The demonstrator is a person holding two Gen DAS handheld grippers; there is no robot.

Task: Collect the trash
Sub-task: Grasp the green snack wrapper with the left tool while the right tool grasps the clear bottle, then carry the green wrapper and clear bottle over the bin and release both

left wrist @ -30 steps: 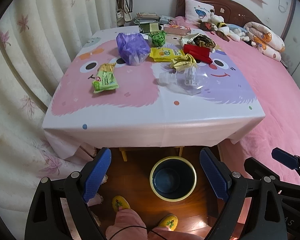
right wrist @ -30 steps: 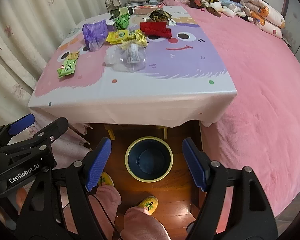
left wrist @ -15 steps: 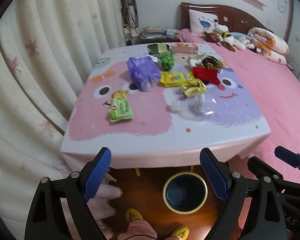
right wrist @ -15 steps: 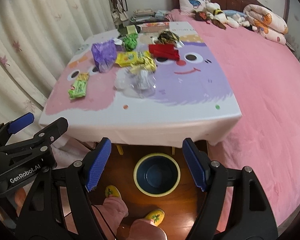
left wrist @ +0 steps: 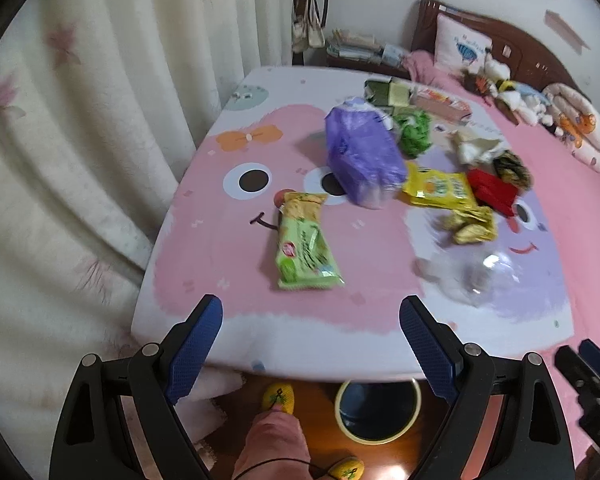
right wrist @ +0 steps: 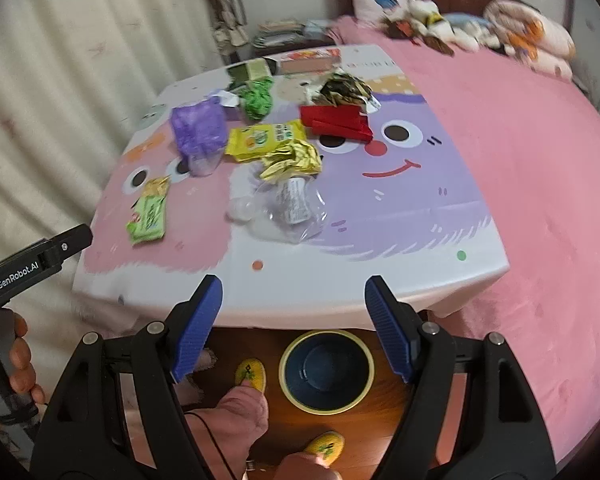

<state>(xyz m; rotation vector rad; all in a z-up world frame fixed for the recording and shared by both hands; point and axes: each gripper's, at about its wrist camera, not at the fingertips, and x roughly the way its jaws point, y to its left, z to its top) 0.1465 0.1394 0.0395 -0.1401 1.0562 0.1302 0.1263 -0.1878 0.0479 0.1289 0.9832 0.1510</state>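
Observation:
Trash lies on a cartoon-print table [left wrist: 228,320]: a green snack wrapper [left wrist: 306,246] [right wrist: 149,212], a purple bag [left wrist: 362,156] [right wrist: 199,130], a yellow packet [left wrist: 440,190] [right wrist: 266,140], a crumpled gold wrapper [left wrist: 470,226] [right wrist: 292,158], a red packet [left wrist: 494,192] [right wrist: 336,122], a green ball of plastic [left wrist: 412,130] [right wrist: 256,98] and a clear plastic bag [left wrist: 472,276] [right wrist: 288,210]. A blue bin with a yellow rim [left wrist: 376,410] [right wrist: 326,372] stands on the floor under the table's near edge. My left gripper [left wrist: 310,340] is open and empty above the near edge, short of the green wrapper. My right gripper [right wrist: 294,316] is open and empty over the near edge.
A cream curtain [left wrist: 80,160] hangs close on the left. A pink bed [right wrist: 540,180] with plush toys borders the table on the right. Boxes and books sit at the table's far end. The person's yellow slippers [right wrist: 250,374] stand beside the bin.
Both grippers have risen and moved forward over the table's near edge. The left one now faces the green wrapper. Both stay open.

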